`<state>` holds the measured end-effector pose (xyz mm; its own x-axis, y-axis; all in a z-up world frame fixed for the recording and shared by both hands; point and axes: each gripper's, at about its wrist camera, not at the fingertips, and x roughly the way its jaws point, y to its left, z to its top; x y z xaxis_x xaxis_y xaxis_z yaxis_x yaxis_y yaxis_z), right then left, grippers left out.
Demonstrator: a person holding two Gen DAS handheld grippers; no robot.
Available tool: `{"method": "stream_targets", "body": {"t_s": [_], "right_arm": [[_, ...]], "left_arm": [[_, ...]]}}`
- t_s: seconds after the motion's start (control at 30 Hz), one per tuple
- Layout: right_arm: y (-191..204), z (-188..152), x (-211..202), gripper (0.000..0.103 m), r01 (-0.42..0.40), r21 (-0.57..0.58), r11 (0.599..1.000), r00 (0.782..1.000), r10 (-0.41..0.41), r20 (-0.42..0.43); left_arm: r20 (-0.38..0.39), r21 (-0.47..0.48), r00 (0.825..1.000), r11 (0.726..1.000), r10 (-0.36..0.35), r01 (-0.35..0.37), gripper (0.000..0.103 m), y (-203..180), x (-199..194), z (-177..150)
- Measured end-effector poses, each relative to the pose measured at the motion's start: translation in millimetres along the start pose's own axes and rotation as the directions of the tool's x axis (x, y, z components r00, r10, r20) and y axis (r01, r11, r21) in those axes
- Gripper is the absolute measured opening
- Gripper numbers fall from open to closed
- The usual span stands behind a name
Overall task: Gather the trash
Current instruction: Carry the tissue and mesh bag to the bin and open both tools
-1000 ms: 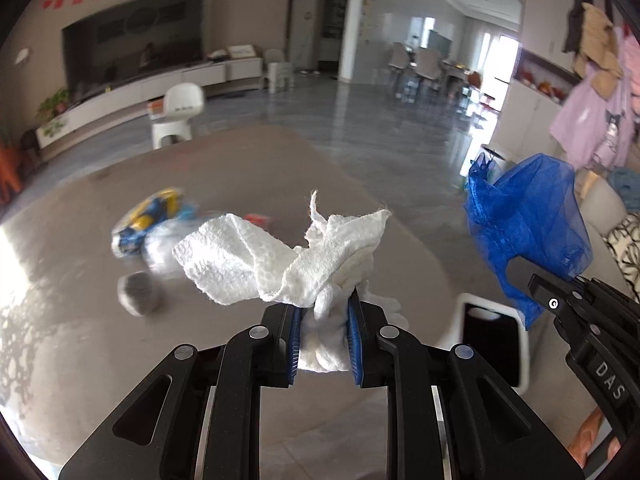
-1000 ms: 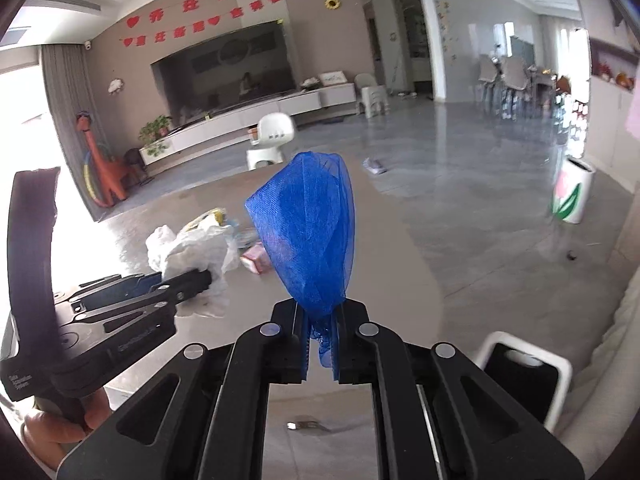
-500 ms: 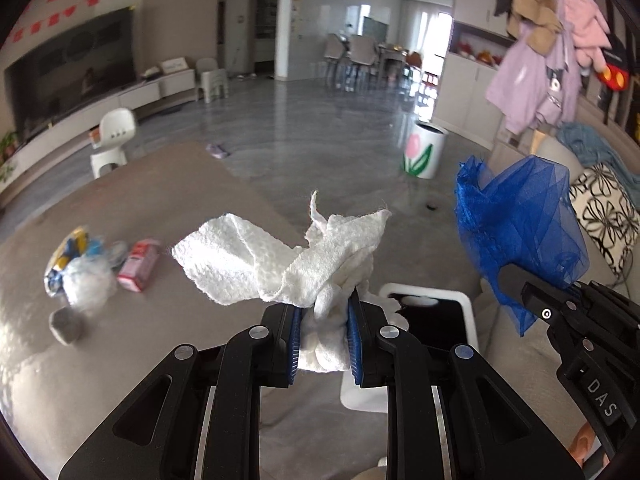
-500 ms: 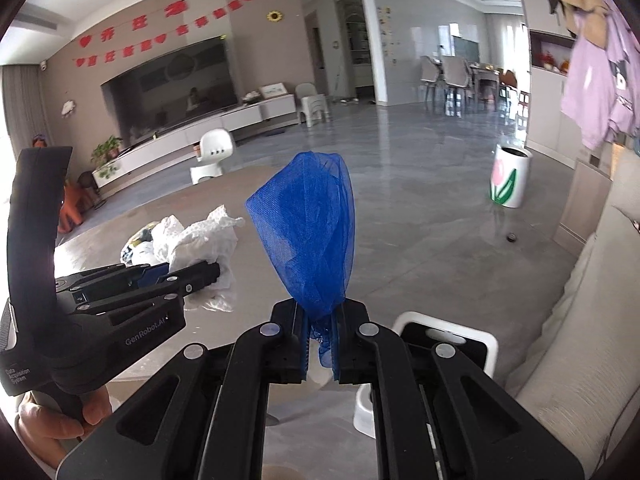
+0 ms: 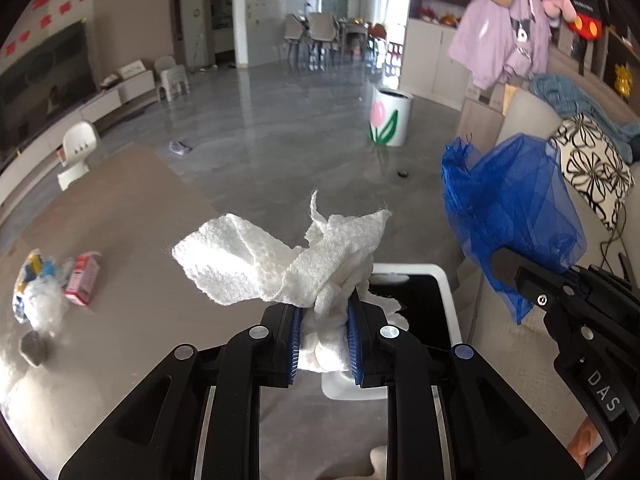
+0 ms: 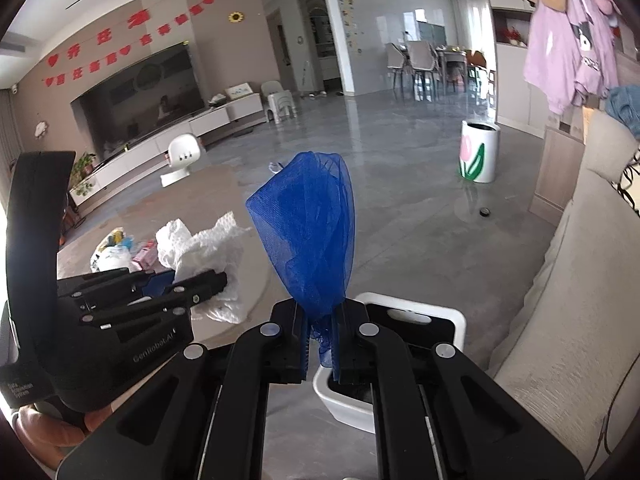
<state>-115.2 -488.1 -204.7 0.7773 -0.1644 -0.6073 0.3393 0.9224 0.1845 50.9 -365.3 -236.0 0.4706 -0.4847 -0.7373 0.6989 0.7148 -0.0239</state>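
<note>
My left gripper is shut on a crumpled white paper towel and holds it in the air just left of a white trash bin with a dark opening. My right gripper is shut on a piece of blue mesh netting, held above the near rim of the same bin. The right gripper and its blue netting show at the right of the left wrist view. The left gripper with the towel shows at the left of the right wrist view.
More trash lies on the brown table: a pink carton, a colourful wrapper with white plastic and a grey lump. A beige sofa stands right of the bin. A tulip-painted bin stands on the floor.
Both grippers have swung right, away from the table's trash and toward the white bin, which now sits under and ahead of them. Each still grips its piece.
</note>
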Motion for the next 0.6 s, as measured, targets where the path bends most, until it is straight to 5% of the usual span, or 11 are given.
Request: {"method": "stream_targets", "body": {"t_s": [0.6], "right_arm": [[-56, -28, 47, 0.009, 0.092, 0.121, 0.988, 0.990, -0.078, -0.118]], "left_arm": [[-0.140, 0.046, 0.987, 0.995, -0.077, 0.085, 0.019, -48, 82, -7]]}}
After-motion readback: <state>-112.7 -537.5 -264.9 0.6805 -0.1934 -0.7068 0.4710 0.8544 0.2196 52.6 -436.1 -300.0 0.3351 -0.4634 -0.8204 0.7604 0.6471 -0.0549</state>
